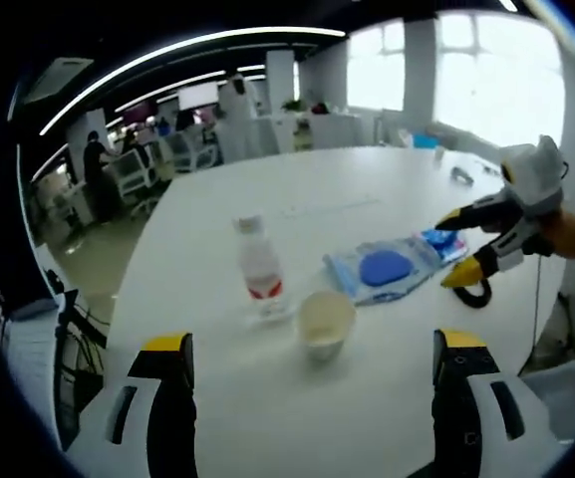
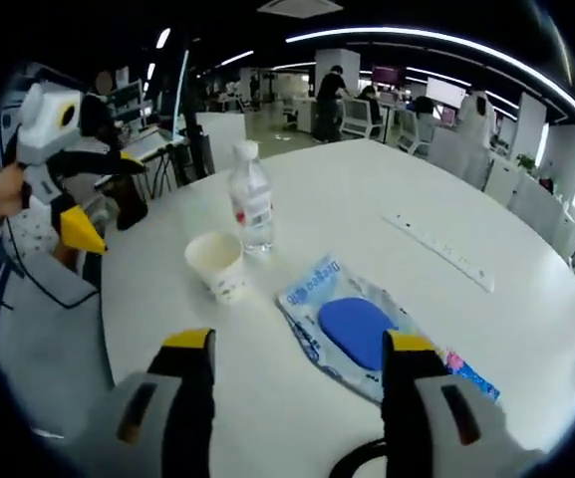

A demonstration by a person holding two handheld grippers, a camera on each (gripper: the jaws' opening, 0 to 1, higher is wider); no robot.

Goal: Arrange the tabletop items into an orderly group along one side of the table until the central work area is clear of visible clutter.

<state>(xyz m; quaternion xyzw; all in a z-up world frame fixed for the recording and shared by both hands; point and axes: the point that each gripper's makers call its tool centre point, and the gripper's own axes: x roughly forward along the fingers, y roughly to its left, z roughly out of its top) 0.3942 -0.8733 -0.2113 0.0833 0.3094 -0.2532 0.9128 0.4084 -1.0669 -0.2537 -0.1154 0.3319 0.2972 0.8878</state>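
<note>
While both grippers hover with fingers spread and empty, bottle (image 2: 252, 207), cup (image 2: 216, 264) and wipes pack (image 2: 352, 329) sit mid-worktop (image 2: 387, 199); tidying looks barely begun.

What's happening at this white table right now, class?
A person holds a two-jaw gripper in each hand over a round white table. Both the left gripper and the right gripper are open and hold nothing. On the table stand a water bottle and a paper cup close together, with a blue wet-wipes pack lying flat beside them. The right gripper's jaws hover just short of the pack; nothing has been grasped yet.
</note>
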